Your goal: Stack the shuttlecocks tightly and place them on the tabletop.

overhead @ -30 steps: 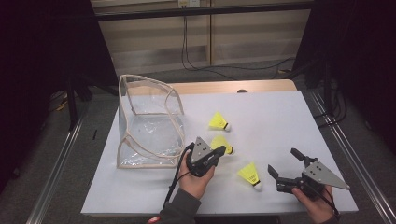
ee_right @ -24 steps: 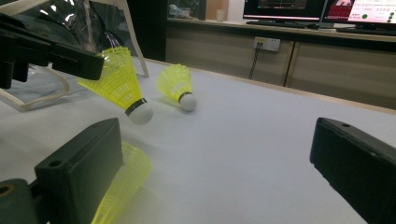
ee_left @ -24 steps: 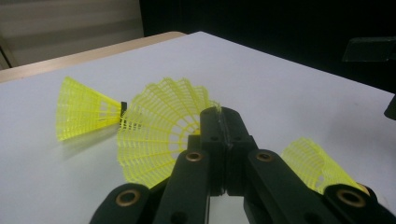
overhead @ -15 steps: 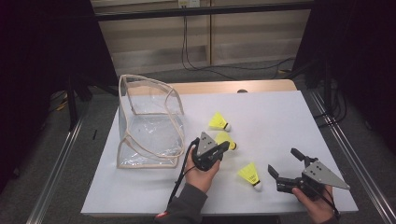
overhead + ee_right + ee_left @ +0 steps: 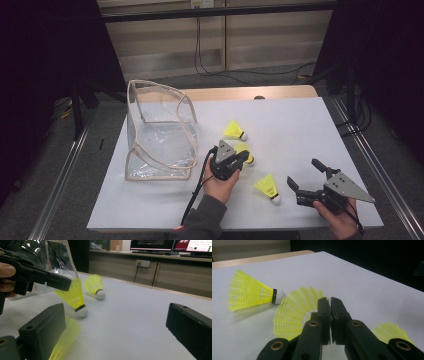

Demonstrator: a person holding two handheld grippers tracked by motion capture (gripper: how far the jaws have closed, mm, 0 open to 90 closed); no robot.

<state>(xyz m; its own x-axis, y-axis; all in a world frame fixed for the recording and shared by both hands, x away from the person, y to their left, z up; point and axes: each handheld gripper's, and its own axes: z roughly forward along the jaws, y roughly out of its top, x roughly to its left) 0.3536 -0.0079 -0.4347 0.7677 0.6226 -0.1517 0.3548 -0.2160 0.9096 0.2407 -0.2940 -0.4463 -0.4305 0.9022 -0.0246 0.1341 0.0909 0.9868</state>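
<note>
Monitors (image 5: pixel 152 245) behind table (image 5: pixel 140 312), beyond right gripper (image 5: pixel 117 335) jaws

Left tool (image 5: pixel 244 158) held low with jaws together; right tool (image 5: pixel 305 176) spread wide.

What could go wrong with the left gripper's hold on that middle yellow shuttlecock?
The left gripper looks nearly shut on just the rim of the middle yellow mesh shuttlecock, so the thin skirt might crumple or slip free on lifting. The far yellow shuttlecock lies close beside it and could get nudged. The clear plastic bag with beige trim has soft, sagging walls, so a drop might catch on its edge.
</note>
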